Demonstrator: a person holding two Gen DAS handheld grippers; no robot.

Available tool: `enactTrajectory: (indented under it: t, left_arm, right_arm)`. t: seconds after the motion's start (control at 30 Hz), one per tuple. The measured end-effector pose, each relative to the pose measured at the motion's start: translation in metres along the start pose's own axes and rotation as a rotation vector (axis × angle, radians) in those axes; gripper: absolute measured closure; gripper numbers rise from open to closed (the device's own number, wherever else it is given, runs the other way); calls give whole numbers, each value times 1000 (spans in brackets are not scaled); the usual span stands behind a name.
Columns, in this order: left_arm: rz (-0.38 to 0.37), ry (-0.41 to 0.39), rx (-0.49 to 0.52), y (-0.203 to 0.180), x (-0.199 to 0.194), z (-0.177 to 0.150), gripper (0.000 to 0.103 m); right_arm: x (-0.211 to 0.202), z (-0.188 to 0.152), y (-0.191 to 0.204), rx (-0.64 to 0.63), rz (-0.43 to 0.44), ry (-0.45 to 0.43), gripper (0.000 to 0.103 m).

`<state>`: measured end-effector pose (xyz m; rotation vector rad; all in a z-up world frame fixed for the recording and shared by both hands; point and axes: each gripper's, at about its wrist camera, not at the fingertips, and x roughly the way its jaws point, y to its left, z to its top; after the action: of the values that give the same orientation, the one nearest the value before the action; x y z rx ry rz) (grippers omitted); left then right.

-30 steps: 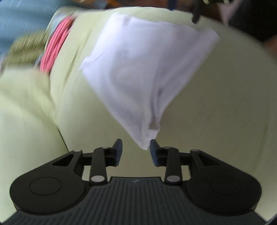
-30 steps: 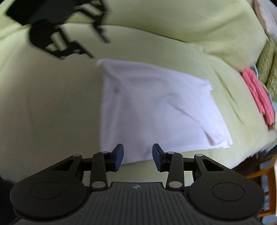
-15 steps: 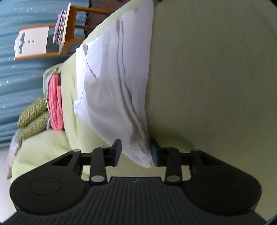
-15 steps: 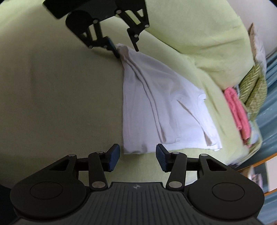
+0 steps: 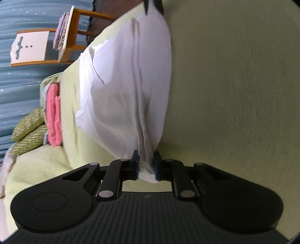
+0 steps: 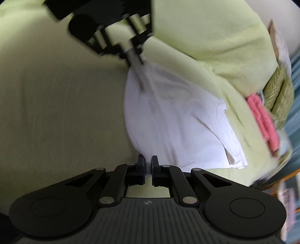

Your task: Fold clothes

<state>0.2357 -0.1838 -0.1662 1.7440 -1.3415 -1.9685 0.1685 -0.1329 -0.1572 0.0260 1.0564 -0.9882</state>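
A white garment [image 5: 127, 84] lies folded on the green sofa cover [image 5: 234, 93]. My left gripper [image 5: 146, 159] has one bunched corner of it between its pads, and its jaws are closing on the cloth. At the opposite corner my right gripper [image 6: 148, 163] is shut on the garment's [image 6: 174, 116] thin edge. Each gripper shows in the other's view: the left gripper [image 6: 135, 56] at the far corner, blurred, and the right gripper [image 5: 153, 7] at the top edge. The cloth edge between the two corners looks gathered and wrinkled.
Folded pink cloth [image 5: 53, 116] and green zigzag cushions [image 5: 28, 131] lie at the sofa's end, beyond the garment. A wooden chair [image 5: 69, 33] with stacked cloth stands past the sofa edge, against a blue curtain. The sofa's back cushion [image 6: 215, 37] rises behind.
Both grippers came down onto the garment's near corners and closed on them. The left wrist rolled, and the cloth edge has bunched between the pads.
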Motion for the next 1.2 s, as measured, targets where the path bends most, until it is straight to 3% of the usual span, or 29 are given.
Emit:
enactTrajectory:
  t: [0.1, 0.23, 0.43, 0.57, 0.63, 0.7, 0.83, 1.0, 1.13, 1.2]
  left_arm:
    - [-69, -29, -48, 43, -6, -2, 91]
    - [-157, -69, -125, 113, 5, -5, 91]
    - [-288, -102, -227, 215, 88, -4, 88]
    - [-410, -95, -386, 271, 150, 2, 83]
    - [-501, -90, -521, 296, 167, -5, 71]
    - [-585, -90, -669, 314, 174, -17, 69]
    - [-691, -50, -888, 324, 176, -48, 69]
    - [-684, 0, -936, 312, 196, -53, 70]
    - [-646, -34, -879, 294, 201, -49, 73]
    - [-633, -58, -845, 285, 203, -48, 89]
  right_arm:
    - [-16, 6, -57, 153, 140, -34, 98]
    - [-6, 4, -148, 412, 322, -8, 98]
    - [57, -16, -261, 650, 387, 64, 98]
    - [112, -31, -308, 760, 406, 121, 96]
    - [130, -38, -319, 809, 433, 142, 94]
    - [138, -45, -326, 859, 457, 147, 79]
    - [129, -54, -326, 951, 463, 135, 72]
    - [133, -54, -318, 962, 435, 123, 70]
    - [134, -45, -310, 835, 400, 95, 71]
    - [134, -44, -304, 767, 388, 100, 82]
